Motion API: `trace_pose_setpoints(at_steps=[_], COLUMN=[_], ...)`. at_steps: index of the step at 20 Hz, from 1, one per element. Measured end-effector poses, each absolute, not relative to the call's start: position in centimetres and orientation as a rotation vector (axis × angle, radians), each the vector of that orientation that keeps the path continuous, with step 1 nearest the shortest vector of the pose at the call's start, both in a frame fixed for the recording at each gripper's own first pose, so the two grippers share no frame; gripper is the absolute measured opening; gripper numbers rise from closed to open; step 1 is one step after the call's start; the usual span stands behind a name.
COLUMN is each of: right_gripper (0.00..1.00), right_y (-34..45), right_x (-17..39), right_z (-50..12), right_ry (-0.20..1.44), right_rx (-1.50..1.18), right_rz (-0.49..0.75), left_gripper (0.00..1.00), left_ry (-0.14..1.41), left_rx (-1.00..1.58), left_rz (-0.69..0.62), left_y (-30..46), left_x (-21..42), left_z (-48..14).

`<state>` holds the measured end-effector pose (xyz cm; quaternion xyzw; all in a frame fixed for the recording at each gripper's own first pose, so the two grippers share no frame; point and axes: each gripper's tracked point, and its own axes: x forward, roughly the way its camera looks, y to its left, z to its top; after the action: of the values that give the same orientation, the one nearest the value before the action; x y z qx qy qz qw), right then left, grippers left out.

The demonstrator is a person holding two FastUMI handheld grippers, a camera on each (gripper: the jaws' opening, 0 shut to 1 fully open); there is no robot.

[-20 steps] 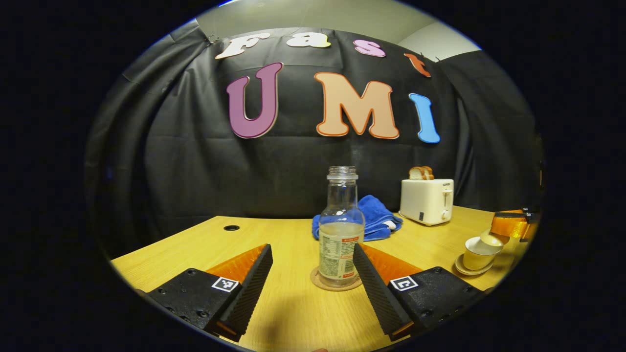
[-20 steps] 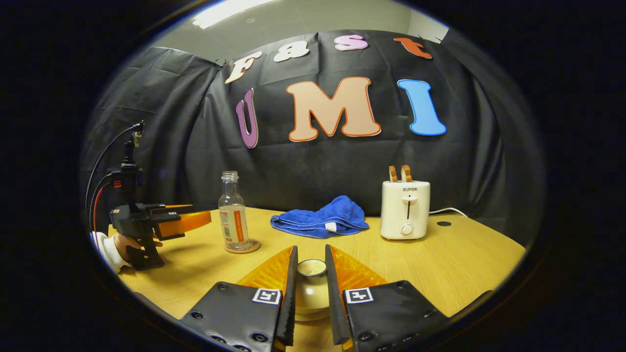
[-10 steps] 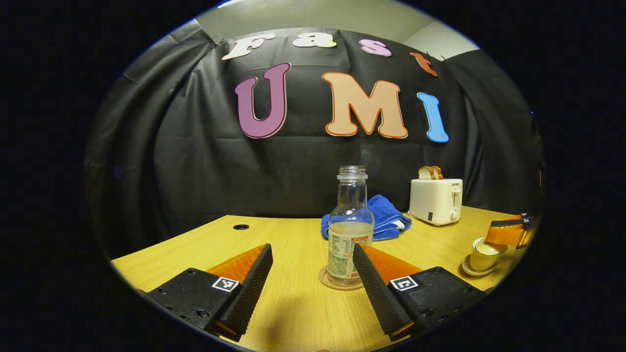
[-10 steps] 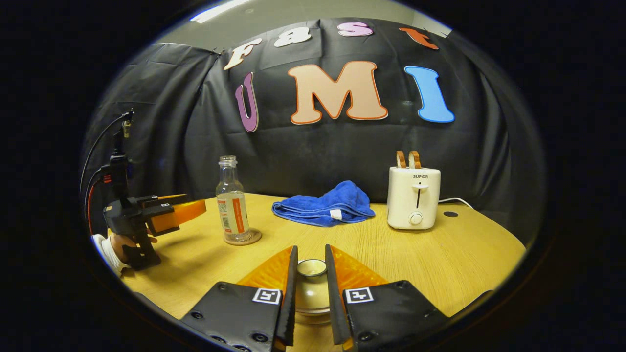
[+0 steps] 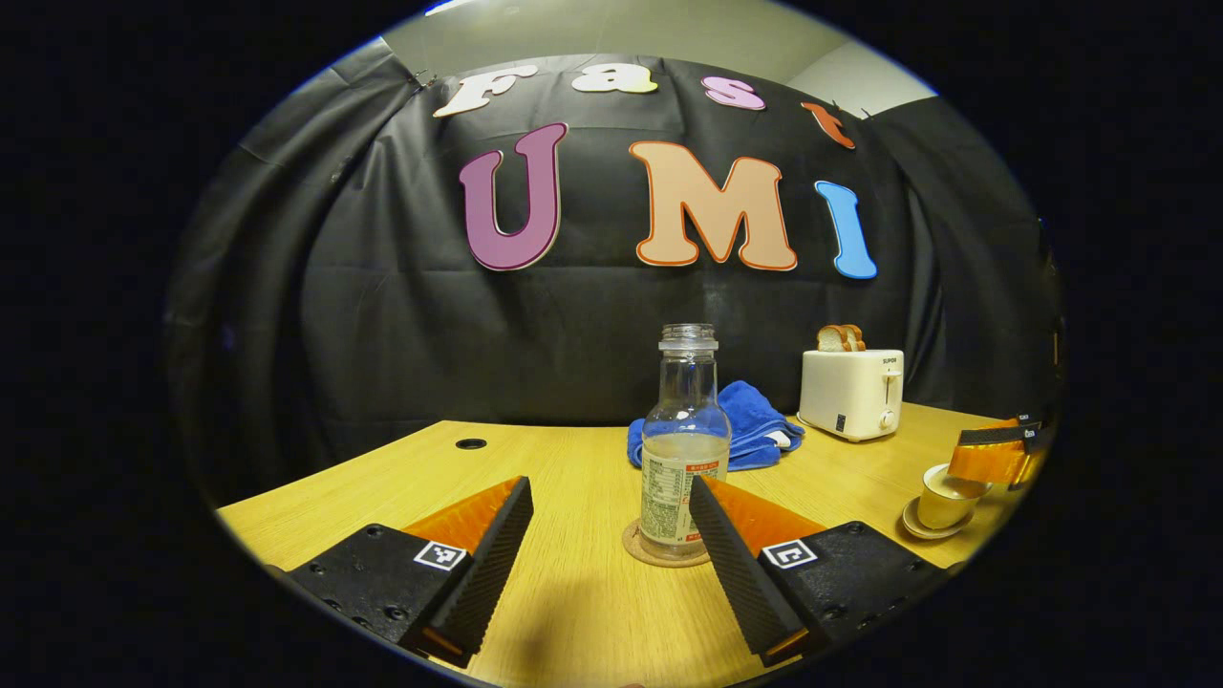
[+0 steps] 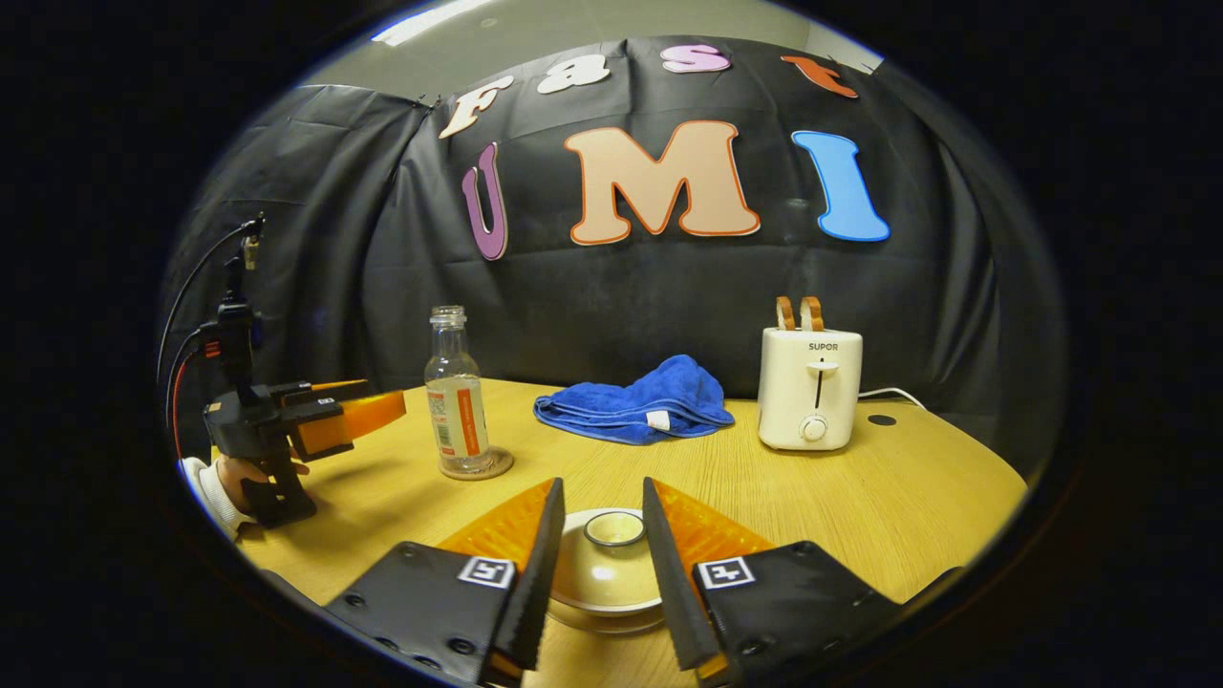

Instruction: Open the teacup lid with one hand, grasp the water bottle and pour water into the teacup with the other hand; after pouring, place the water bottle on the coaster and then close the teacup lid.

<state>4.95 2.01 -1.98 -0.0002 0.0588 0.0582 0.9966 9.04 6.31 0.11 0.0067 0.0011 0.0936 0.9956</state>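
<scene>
On the desk [image 6: 860, 497] the water bottle [image 6: 457, 392] stands on its coaster [image 6: 475, 465], left of the teacup [image 6: 604, 573]—so pouring looks done—and both the left gripper [image 5: 602, 564] and right gripper [image 6: 600, 583] hold jaws apart, the right flanking the seated lid [image 6: 611, 559]—released, apparently.

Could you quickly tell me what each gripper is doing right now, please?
Left gripper: open, holding nothing, water bottle ahead.
Right gripper: open, fingers either side of the teacup lid, not gripping.
</scene>
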Motion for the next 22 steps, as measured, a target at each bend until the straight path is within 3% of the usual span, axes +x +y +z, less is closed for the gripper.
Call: trace_pose_setpoints(at_steps=[2,5,8,11,13,14,16,17,18,19,22], right_gripper=[0.77,0.83,0.80,0.85,0.81,0.89,0.85,0.88,0.81,0.81,0.89], right_y=[1.8,1.3,0.5,-0.6,-2.6,-3.6,-6.0,-7.3,-8.6,-9.9,-12.2], right_x=[4.7,4.5,4.4,4.5,4.2,3.9,3.5,3.2,2.9,2.6,2.1], right_z=[-1.5,-0.7,-0.5,-0.4,-0.2,-0.2,0.0,0.0,0.1,0.1,0.3], right_ry=[0.088,0.037,0.014,0.007,0.003,0.000,-0.006,-0.007,-0.009,-0.009,-0.012], right_rx=[0.001,0.006,0.005,0.000,-0.003,-0.005,-0.007,-0.010,-0.011,-0.012,-0.014], right_rz=[0.112,0.089,0.047,0.002,-0.074,-0.112,-0.195,-0.237,-0.281,-0.321,-0.390], left_gripper=[0.96,0.96,0.96,0.96,0.96,0.96,0.96,0.96,0.96,0.96,0.96], left_ry=[0.002,0.002,0.003,0.003,0.003,0.003,0.003,0.003,0.003,0.003,0.004], left_rx=[0.013,0.013,0.014,0.014,0.014,0.014,0.014,0.014,0.015,0.016,0.016], left_rz=[0.188,0.187,0.191,0.198,0.201,0.204,0.211,0.215,0.223,0.237,0.320], left_y=[6.3,6.3,6.5,6.6,6.7,6.8,6.9,7.0,7.2,7.4,8.9], left_x=[9.0,9.0,8.9,8.8,8.9,8.8,8.8,8.7,8.7,8.6,7.9], left_z=[0.1,0.1,0.2,0.2,0.2,0.2,0.2,0.2,0.2,0.2,0.2])
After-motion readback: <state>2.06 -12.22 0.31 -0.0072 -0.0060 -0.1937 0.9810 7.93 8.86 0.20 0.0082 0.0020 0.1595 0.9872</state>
